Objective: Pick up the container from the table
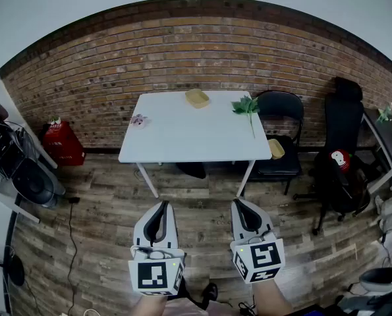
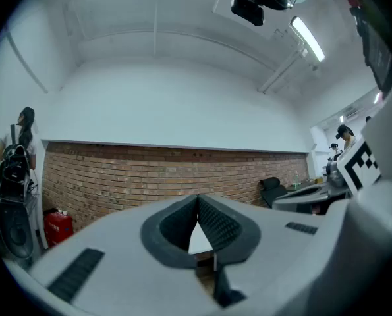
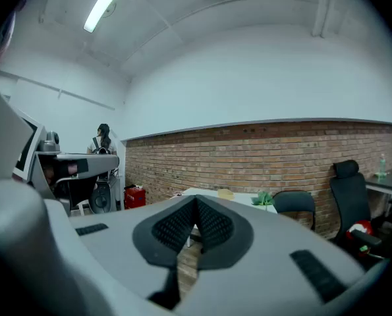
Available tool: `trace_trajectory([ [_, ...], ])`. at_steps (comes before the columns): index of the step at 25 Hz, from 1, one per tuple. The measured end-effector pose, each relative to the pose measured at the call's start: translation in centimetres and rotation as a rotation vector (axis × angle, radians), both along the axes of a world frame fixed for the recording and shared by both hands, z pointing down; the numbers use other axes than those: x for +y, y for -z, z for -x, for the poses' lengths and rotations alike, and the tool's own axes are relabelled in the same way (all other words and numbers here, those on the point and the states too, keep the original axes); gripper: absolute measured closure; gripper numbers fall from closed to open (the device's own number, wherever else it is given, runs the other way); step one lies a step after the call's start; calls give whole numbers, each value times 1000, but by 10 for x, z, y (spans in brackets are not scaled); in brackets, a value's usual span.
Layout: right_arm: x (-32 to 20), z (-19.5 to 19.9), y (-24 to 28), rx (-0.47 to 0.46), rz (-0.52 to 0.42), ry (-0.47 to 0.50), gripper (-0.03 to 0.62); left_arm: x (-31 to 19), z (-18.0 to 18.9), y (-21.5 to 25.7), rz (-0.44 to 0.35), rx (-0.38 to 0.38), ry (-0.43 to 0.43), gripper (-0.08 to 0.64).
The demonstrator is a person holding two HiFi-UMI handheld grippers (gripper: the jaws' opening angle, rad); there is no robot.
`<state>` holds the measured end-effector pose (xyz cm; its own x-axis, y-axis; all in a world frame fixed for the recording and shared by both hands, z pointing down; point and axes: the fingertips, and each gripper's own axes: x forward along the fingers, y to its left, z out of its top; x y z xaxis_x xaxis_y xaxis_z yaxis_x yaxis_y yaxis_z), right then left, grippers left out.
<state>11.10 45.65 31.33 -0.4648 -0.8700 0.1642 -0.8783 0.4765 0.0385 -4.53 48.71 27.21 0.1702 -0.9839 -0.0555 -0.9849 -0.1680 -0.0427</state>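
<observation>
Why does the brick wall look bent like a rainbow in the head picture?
Head view: the wide lens bends the brick wall into an arch. Left gripper view: the ceiling lamp glares white, and the corners go black. Right gripper view: the wall curves only gently, and the far table looks small but clear.

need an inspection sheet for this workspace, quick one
surface: white table, standing in front of the brick wall
job's things: yellow container near the table's far edge, untouched
clutter: green sprig at the far right corner; small pink item at the left edge
grippers: left gripper and right gripper both shut, empty, over the floor short of the table
cables: black cable on the wood floor, left
surroundings: black chairs right, red object left
</observation>
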Motion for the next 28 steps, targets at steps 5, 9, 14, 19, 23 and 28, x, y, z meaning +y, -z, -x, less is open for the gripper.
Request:
trace_trajectory([
  [5,-1,-2,2,-3,0,9,594,-1,-4,1,3,-2,3,551],
  [9,1,-6,6,-20,-33,26,594,1,-7,2,0,-8,16,551],
  [14,-6,-17,6,-21,-20,24,362,4,-7,-1,-3,-6,45,551],
  [19,-25,-13,8,-1,-51,32,371,-10,4,-9,14,2,71,551],
  [23,-54,-10,0,5,-42,16,385,-40,15,-22,36,16,75,551],
  [28,-114,4,-13,20,-38,3,394,-103,34,-38,58,24,67,551],
])
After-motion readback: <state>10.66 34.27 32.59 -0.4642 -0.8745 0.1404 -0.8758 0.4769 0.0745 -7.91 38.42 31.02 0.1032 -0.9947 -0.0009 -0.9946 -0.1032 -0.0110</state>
